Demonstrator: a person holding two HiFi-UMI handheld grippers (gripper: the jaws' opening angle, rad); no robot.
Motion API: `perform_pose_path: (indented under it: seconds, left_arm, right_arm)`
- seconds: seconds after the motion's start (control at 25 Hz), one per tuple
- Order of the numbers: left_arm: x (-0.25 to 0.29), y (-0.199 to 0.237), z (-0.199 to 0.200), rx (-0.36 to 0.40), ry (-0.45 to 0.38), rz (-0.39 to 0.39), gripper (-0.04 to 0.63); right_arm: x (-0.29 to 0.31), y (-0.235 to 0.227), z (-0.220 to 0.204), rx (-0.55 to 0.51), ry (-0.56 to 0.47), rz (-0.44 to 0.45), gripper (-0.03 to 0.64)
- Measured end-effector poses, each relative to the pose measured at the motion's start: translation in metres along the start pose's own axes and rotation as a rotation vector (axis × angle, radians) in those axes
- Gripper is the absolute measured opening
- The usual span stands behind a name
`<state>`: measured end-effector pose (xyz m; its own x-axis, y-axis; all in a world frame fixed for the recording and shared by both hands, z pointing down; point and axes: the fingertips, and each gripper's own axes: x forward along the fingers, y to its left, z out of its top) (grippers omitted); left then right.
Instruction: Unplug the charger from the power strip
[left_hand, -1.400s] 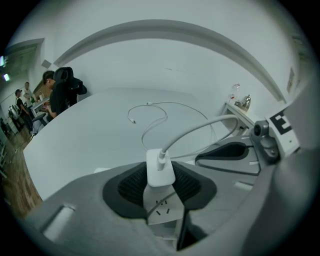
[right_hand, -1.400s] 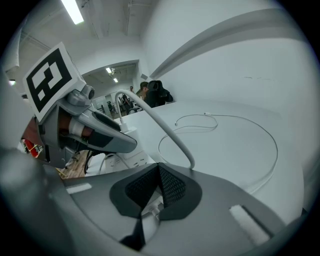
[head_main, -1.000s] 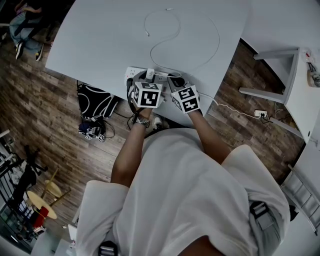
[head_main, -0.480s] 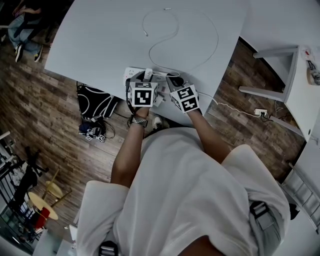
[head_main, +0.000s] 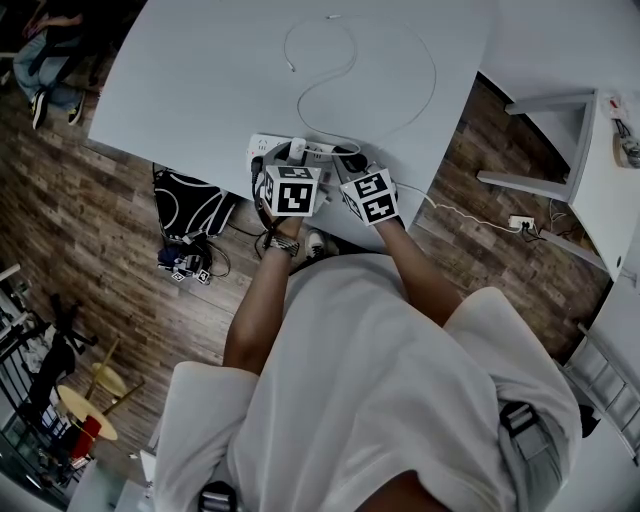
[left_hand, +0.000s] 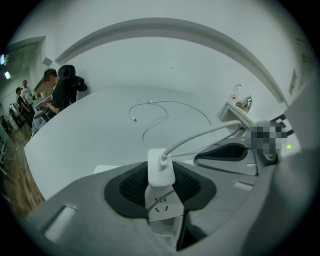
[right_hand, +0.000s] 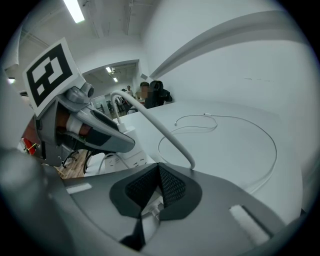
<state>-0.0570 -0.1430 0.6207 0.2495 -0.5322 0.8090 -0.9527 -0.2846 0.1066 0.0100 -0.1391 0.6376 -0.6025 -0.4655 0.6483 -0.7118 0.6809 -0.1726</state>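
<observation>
A white charger (left_hand: 161, 169) stands plugged into a white power strip (left_hand: 162, 209) at the near edge of the white table (head_main: 200, 80). My left gripper (left_hand: 161, 161) is shut on the charger, one dark pad on each side of it. The charger's white cable (left_hand: 200, 136) arcs up and loops over the table to a free end (head_main: 293, 68). In the head view the left gripper (head_main: 288, 160) and right gripper (head_main: 350, 160) sit side by side over the strip (head_main: 262, 145). My right gripper (right_hand: 158, 170) has its pad tips together, with white plastic showing under them.
A black bag (head_main: 190, 210) and cables lie on the wooden floor left of the table. A floor socket (head_main: 520, 226) with a cord sits at the right, near a white shelf unit (head_main: 600, 190). People sit at the far left (head_main: 45, 50).
</observation>
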Motion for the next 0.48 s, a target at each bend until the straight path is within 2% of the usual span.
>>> perform_pose_path:
  seconds: [0.16,0.28,0.48]
  left_arm:
    - [-0.001,0.0019,0.0009,-0.084,-0.012,-0.039,0.143]
    - [-0.0019,0.0033,0.0,-0.109,-0.016,-0.051,0.143]
    - [-0.002,0.0015,0.0017,-0.015,-0.023,-0.018,0.143]
  right_arm:
    - [0.0,-0.0006,0.0021,0.001,-0.006,0.003,0.002]
    - [0.0,0.0001,0.0012,0.001,-0.01,0.003,0.002]
    - [0.0,0.0006,0.0019,0.0,-0.013,0.0,0.002]
